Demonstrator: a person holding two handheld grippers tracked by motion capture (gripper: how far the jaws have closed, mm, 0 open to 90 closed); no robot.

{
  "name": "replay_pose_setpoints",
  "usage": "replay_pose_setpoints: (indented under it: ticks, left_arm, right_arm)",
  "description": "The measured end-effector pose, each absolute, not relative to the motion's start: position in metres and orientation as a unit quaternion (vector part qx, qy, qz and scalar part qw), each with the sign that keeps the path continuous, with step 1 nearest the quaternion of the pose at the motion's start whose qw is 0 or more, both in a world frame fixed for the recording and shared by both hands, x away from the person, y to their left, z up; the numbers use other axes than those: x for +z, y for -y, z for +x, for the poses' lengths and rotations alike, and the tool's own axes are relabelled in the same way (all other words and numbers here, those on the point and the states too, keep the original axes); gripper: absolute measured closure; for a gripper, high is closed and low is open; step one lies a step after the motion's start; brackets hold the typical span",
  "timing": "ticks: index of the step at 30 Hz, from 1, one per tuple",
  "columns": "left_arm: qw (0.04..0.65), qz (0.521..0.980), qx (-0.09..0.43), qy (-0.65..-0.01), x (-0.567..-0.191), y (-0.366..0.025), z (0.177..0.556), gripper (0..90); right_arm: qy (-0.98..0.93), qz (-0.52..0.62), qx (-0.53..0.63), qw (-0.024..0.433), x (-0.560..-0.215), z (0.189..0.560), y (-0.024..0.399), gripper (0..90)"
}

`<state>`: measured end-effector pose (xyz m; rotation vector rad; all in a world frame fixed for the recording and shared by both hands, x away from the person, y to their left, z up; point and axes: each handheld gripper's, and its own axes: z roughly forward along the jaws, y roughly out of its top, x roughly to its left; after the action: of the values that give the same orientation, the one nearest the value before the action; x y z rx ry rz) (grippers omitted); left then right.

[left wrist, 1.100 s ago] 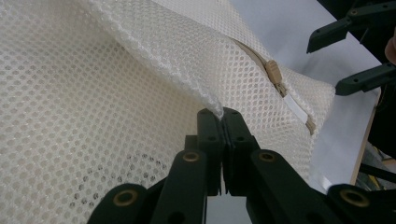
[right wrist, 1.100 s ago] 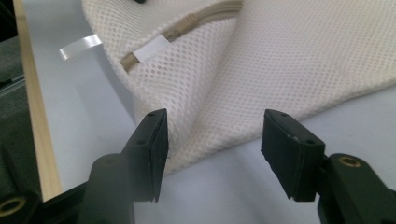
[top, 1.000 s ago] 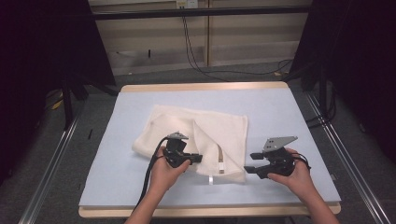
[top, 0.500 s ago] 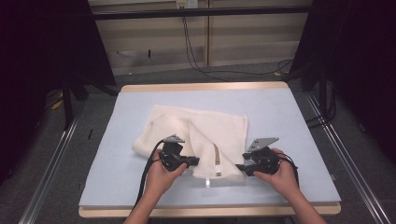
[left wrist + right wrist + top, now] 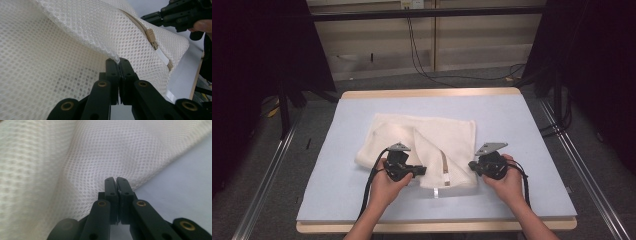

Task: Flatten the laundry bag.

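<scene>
A cream mesh bag (image 5: 437,140) lies crumpled on the light blue table top (image 5: 512,125). A tan zipper (image 5: 445,167) runs to its near edge and ends in a white tab (image 5: 435,192). My left gripper (image 5: 422,171) is at the bag's near edge, left of the zipper. In the left gripper view it (image 5: 117,60) is shut on a fold of mesh (image 5: 75,50), with the zipper pull (image 5: 150,37) beyond. My right gripper (image 5: 471,165) is at the bag's near right corner. In the right gripper view it (image 5: 116,180) is shut on the mesh edge (image 5: 100,157).
The table has a wooden rim (image 5: 437,226) along the near side, and metal rails (image 5: 267,175) run along both sides of it. Cables (image 5: 422,55) trail over the floor behind the table. From the left gripper view the right gripper (image 5: 175,15) appears at the top right.
My right gripper has moved left and away from me, from bare table to the bag's near right corner. The left gripper has barely shifted at the bag's near edge.
</scene>
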<state>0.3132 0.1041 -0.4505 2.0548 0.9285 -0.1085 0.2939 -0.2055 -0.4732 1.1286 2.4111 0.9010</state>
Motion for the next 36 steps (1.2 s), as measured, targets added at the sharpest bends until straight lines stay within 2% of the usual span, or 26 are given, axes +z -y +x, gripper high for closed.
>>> replay_pose_setpoints:
  ticks: [10, 16, 19, 21, 22, 29, 30, 34, 36]
  left_arm:
    - [0.428, 0.825, -0.055, -0.364, -0.455, -0.095, 0.310, 87.7]
    - [0.417, 0.835, -0.054, -0.355, -0.459, -0.087, 0.302, 87.6]
    - [0.414, 0.836, -0.053, -0.357, -0.461, -0.087, 0.302, 87.5]
    - [0.415, 0.835, -0.052, -0.358, -0.461, -0.087, 0.302, 87.4]
    - [0.417, 0.834, -0.054, -0.359, -0.461, -0.086, 0.301, 87.4]
    - [0.415, 0.836, -0.053, -0.355, -0.463, -0.085, 0.301, 87.1]
    - [0.415, 0.835, -0.052, -0.357, -0.463, -0.084, 0.301, 87.1]
    - [0.418, 0.833, -0.051, -0.358, -0.463, -0.086, 0.299, 86.4]
    - [0.417, 0.833, -0.050, -0.360, -0.463, -0.087, 0.299, 85.6]
  right_arm:
    - [-0.796, 0.474, 0.326, 0.190, -0.471, 0.306, 0.245, 88.6]
    - [-0.807, 0.461, 0.324, 0.178, -0.472, 0.304, 0.249, 84.9]
    - [-0.793, 0.472, 0.339, 0.182, -0.466, 0.299, 0.248, 73.1]
    - [-0.783, 0.477, 0.355, 0.183, -0.461, 0.297, 0.247, 62.9]
    - [-0.770, 0.480, 0.383, 0.173, -0.456, 0.294, 0.245, 55.1]
    - [-0.774, 0.441, 0.439, 0.118, -0.446, 0.284, 0.219, 47.7]
    - [-0.783, 0.422, 0.447, 0.098, -0.444, 0.281, 0.207, 44.8]
    - [-0.805, 0.412, 0.416, 0.096, -0.454, 0.283, 0.193, 42.2]
    - [-0.807, 0.415, 0.412, 0.088, -0.458, 0.284, 0.192, 44.5]
